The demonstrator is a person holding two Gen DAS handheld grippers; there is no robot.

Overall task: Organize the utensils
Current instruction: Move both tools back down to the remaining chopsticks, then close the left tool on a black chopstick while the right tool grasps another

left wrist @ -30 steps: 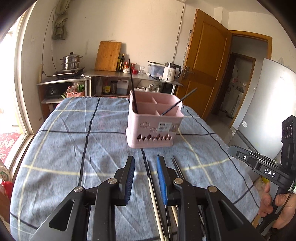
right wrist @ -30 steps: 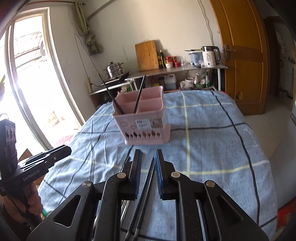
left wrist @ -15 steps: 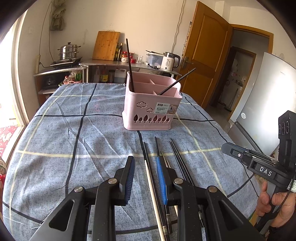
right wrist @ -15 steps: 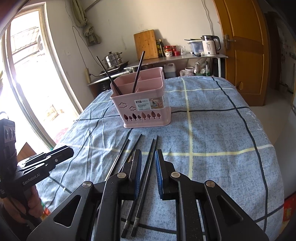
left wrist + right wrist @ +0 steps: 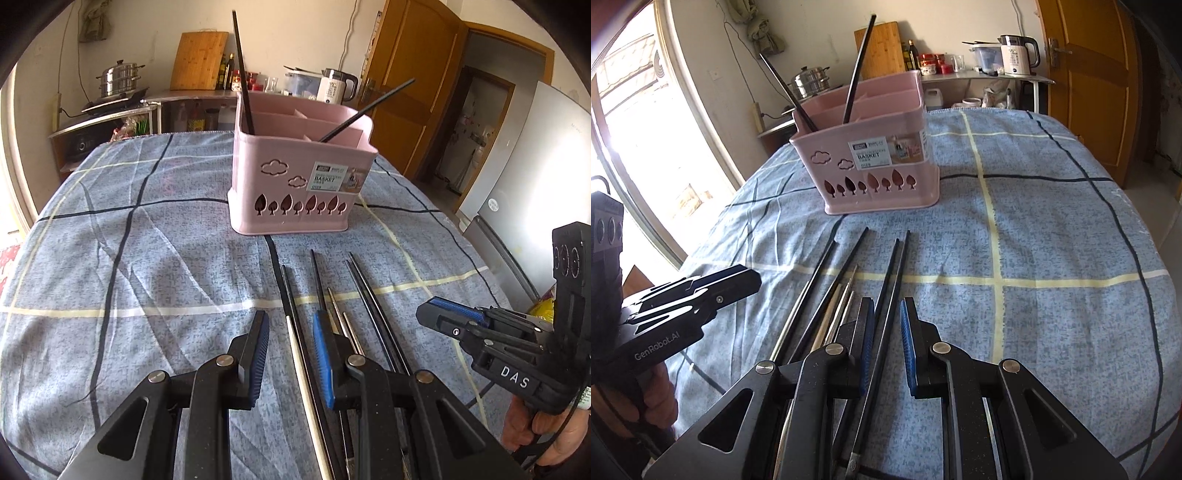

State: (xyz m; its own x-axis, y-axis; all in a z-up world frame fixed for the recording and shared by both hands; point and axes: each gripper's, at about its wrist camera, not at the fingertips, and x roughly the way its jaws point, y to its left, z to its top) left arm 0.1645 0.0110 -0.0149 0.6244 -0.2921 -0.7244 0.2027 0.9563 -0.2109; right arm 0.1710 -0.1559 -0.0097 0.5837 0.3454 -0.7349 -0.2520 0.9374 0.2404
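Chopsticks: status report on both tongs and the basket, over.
Left tongs open over a white-handled chopstick. Right tongs open astride a black pair. Pink basket holds two black chopsticks; the rest lie loose on the tablecloth. Nothing blocking.

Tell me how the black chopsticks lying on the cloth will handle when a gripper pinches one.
The black chopsticks look thin and rigid, so probably stiff and light. Their smooth finish may slip between the right gripper pads. Lying close together on the tablecloth, a neighbour could get nudged.
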